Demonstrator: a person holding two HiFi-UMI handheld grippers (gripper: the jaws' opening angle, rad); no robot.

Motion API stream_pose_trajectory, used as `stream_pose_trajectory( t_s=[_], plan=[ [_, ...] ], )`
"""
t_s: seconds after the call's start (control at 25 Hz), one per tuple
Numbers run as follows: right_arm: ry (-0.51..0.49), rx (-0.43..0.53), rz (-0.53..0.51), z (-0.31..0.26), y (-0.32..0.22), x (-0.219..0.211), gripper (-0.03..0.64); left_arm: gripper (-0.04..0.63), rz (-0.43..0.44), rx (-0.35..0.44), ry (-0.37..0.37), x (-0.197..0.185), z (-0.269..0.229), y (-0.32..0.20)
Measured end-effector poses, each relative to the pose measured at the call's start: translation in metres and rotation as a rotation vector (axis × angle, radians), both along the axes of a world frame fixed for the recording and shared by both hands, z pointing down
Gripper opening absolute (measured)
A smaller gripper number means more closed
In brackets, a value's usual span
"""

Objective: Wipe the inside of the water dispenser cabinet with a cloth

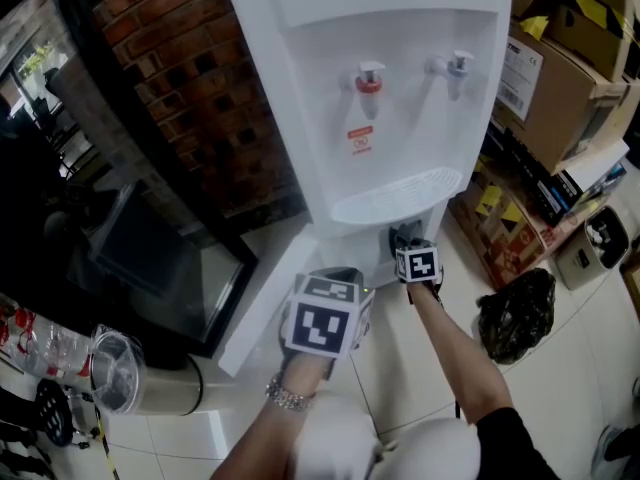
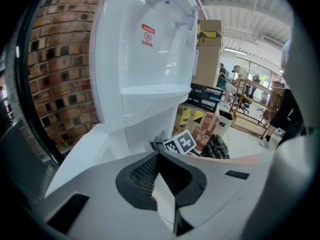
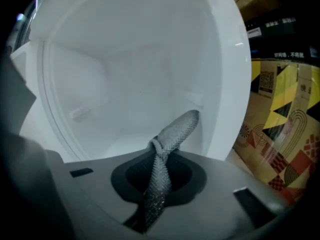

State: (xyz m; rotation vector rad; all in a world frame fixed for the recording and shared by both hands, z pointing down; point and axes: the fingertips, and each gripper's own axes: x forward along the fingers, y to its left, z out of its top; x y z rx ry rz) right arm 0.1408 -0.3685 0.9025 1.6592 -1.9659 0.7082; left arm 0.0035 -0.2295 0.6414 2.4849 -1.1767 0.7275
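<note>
The white water dispenser [image 1: 400,88] stands against a brick wall, its low cabinet door [image 1: 265,298] swung open to the left. My right gripper [image 1: 408,243] reaches into the cabinet opening under the drip tray, shut on a grey mesh cloth [image 1: 402,233]. In the right gripper view the twisted cloth [image 3: 175,131] sticks out of the gripper [image 3: 159,153] toward the white cabinet inside [image 3: 125,74]. My left gripper [image 1: 330,288] hovers just left of the opening, beside the door. Its jaws [image 2: 160,156] stand slightly apart with nothing between them.
Cardboard boxes [image 1: 560,78] are stacked to the right, with a black plastic bag [image 1: 515,313] on the floor before them. A brick wall [image 1: 190,78] and a dark glass-fronted unit [image 1: 160,268] stand to the left. A clear jar [image 1: 115,368] lies lower left.
</note>
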Motion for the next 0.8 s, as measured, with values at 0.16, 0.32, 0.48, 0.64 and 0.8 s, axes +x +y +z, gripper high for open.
stream_pose_trajectory(
  t_s=[0.16, 0.32, 0.48, 0.64, 0.8],
  plan=[
    [-0.050, 0.057, -0.100, -0.021, -0.001, -0.047, 0.029, 0.002, -0.005, 0.003, -0.001, -0.002, -0.001, 0.000],
    [-0.060, 0.105, -0.258, -0.039, 0.006, -0.113, 0.029, 0.002, -0.009, 0.010, 0.004, -0.004, -0.004, 0.000],
    [-0.030, 0.095, -0.343, -0.029, 0.013, -0.144, 0.029, 0.002, -0.007, 0.015, 0.008, -0.005, -0.006, 0.002],
    [0.011, 0.041, -0.273, -0.003, 0.013, -0.109, 0.029, 0.002, -0.007, 0.016, 0.012, -0.007, -0.007, 0.002],
    [0.022, -0.012, -0.107, 0.017, 0.008, -0.038, 0.029, 0.002, 0.000, 0.015, 0.021, -0.003, -0.006, 0.001]
  ],
)
